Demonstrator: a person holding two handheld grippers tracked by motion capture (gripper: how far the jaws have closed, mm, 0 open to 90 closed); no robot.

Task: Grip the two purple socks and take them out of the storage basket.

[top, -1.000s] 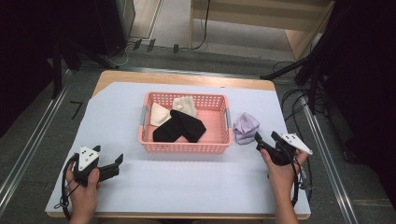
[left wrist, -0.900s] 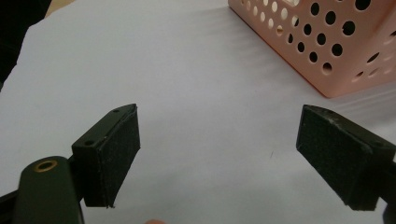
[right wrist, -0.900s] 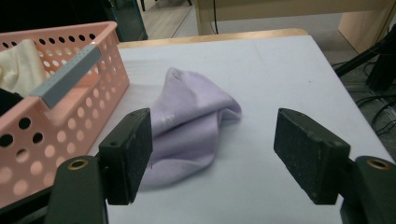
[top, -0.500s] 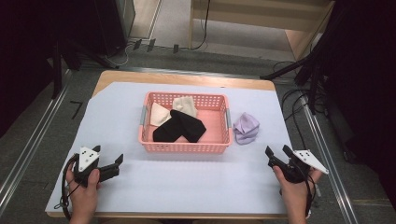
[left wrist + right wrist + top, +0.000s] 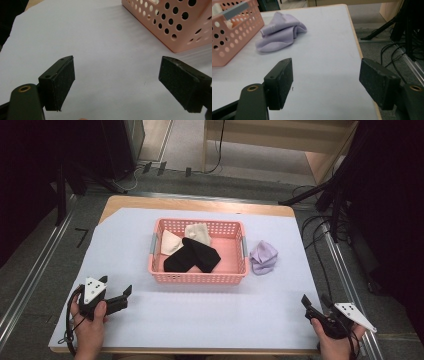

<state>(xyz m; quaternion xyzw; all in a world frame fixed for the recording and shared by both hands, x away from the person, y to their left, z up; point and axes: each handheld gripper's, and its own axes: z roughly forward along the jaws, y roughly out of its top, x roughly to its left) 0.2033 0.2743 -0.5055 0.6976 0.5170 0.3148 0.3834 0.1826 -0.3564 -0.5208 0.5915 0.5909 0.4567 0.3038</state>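
Observation:
A pink perforated basket stands mid-table and holds a black cloth and two cream cloths. Just to its right a crumpled lilac cloth lies on the white sheet. My left gripper is at the near left, open and holding nothing, pointing at the basket. The left gripper view has its jaws wide apart over bare sheet, with the basket corner ahead. My right gripper is open at the near right corner. Its jaws hold nothing, well short of the lilac cloth.
The table's right edge runs close beside the right gripper, with black cables on the floor beyond it. A wide strip of white sheet lies between the two grippers.
The right gripper has drawn back from beside the lilac cloth to the table's near right corner, still open. The left gripper and the cloths have stayed put.

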